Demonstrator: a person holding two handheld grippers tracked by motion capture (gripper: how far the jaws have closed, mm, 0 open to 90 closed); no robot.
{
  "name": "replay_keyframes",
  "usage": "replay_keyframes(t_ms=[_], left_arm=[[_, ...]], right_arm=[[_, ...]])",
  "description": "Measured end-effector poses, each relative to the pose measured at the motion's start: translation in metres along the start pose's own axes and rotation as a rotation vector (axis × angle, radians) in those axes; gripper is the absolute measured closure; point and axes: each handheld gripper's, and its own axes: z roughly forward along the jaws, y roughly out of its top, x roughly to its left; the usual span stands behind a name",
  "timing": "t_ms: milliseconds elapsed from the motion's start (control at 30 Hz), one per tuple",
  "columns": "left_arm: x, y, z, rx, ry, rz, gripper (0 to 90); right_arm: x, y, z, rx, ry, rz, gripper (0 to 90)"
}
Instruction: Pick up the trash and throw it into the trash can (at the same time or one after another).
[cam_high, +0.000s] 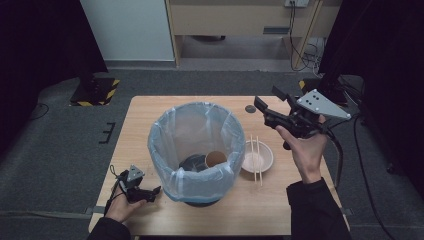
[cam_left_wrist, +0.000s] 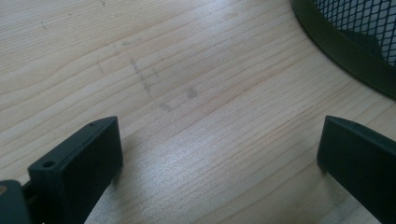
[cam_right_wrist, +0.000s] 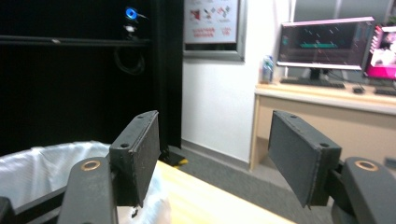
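A mesh bin lined with a pale blue bag (cam_high: 192, 145) stands mid-table. A brown paper cup (cam_high: 216, 159) and a dark round lid (cam_high: 191, 163) lie inside it. To its right sits a white bowl (cam_high: 267, 156) with chopsticks (cam_high: 256, 165) across it. My right gripper (cam_high: 267, 100) hovers open and empty above the table's far right, pointing left and level; in the right gripper view its jaws (cam_right_wrist: 212, 154) stand wide apart over the bag's rim (cam_right_wrist: 42, 163). My left gripper (cam_high: 155, 191) rests open on the wood at the bin's near-left base (cam_left_wrist: 355, 51), jaws (cam_left_wrist: 219, 149) holding nothing.
The wooden table (cam_high: 145, 115) has a small dark disc (cam_high: 250, 108) near its far edge. Grey carpet surrounds it, with a desk and monitors (cam_right_wrist: 322, 44) beyond. Bare wood lies left of the bin and along the near edge.
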Motion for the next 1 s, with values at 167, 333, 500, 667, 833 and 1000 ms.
replay_keyframes(t_ms=[167,333,500,667,833,1000], left_arm=[[0.000,0.000,0.000,0.000,0.000,0.000,0.0],[0.000,0.000,0.000,0.000,0.000,0.000,0.0],[0.000,0.000,0.000,0.000,0.001,0.001,0.0],[0.000,0.000,0.000,0.000,0.000,0.000,0.0],[0.000,0.000,0.000,0.000,0.001,0.001,0.0],[0.000,0.000,0.000,0.000,0.000,0.000,0.0]], right_arm=[[-0.017,-0.022,-0.006,0.043,-0.048,0.027,33.7],[-0.037,-0.052,-0.010,0.090,-0.098,0.062,33.1],[-0.053,-0.082,-0.014,0.148,-0.130,0.085,37.2],[-0.064,-0.105,-0.012,0.201,-0.157,0.108,35.9],[-0.067,-0.125,-0.010,0.260,-0.170,0.135,36.2],[-0.063,-0.149,-0.004,0.349,-0.179,0.134,44.1]])
